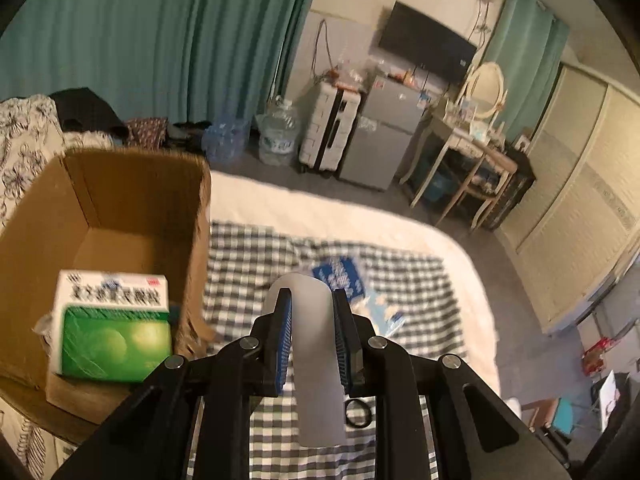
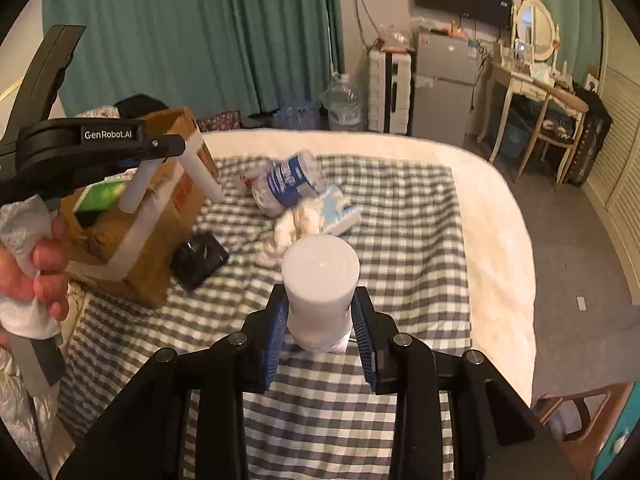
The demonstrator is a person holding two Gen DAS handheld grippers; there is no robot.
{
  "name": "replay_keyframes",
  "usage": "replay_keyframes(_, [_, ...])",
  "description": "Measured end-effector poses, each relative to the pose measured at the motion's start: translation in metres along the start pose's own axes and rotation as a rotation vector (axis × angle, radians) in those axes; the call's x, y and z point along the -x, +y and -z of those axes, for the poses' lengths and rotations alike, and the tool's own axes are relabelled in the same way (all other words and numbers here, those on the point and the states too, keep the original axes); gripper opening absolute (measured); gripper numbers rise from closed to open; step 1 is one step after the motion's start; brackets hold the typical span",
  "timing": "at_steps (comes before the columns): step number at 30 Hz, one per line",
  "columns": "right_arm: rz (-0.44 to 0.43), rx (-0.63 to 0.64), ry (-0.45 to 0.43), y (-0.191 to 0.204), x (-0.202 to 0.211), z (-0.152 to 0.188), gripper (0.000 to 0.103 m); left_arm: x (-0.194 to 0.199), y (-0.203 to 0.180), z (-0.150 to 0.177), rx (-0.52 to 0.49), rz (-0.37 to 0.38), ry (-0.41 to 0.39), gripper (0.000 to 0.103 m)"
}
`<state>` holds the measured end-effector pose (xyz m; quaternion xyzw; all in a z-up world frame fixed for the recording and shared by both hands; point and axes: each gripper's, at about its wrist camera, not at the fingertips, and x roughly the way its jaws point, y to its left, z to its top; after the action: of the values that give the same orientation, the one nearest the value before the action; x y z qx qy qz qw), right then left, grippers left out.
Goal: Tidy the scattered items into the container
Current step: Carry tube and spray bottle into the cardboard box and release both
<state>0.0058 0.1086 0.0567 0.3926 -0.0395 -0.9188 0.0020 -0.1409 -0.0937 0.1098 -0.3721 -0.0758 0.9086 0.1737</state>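
My left gripper (image 1: 310, 304) is shut on a white plastic tube (image 1: 316, 360), held above the checked cloth just right of the open cardboard box (image 1: 120, 208). A green and white medicine box (image 1: 114, 328) lies inside the cardboard box. From the right wrist view, the left gripper (image 2: 176, 184) and its tube (image 2: 200, 178) hang over the cardboard box (image 2: 152, 248). My right gripper (image 2: 320, 312) is shut on a white round bottle (image 2: 320, 280), held above the cloth. Blue and white packets (image 2: 292, 184), a crumpled tissue (image 2: 296, 224) and a black pouch (image 2: 200, 258) lie on the cloth.
The checked cloth (image 2: 400, 240) covers a white bed (image 2: 500, 240). A black hair tie (image 1: 359, 414) lies on the cloth. Green curtains (image 2: 200, 40), a water jug (image 2: 344, 104), a suitcase (image 2: 390, 92), a small fridge (image 2: 440, 92) and a dressing table (image 2: 536, 92) stand beyond the bed.
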Motion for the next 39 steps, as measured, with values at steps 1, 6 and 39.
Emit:
replay_keyframes(1, [-0.002, 0.005, -0.006, 0.003, 0.003, -0.002, 0.032, 0.008, 0.003, -0.005, 0.007, 0.007, -0.017, 0.02])
replay_keyframes(6, [0.001, 0.041, -0.035, 0.019, 0.014, -0.013, 0.032, 0.049, 0.023, -0.029, 0.049, 0.008, -0.096, 0.02])
replay_keyframes(39, [-0.265, 0.062, -0.185, 0.205, -0.039, -0.157, 0.066, 0.044, 0.203, -0.024, 0.33, -0.214, -0.085, 0.081])
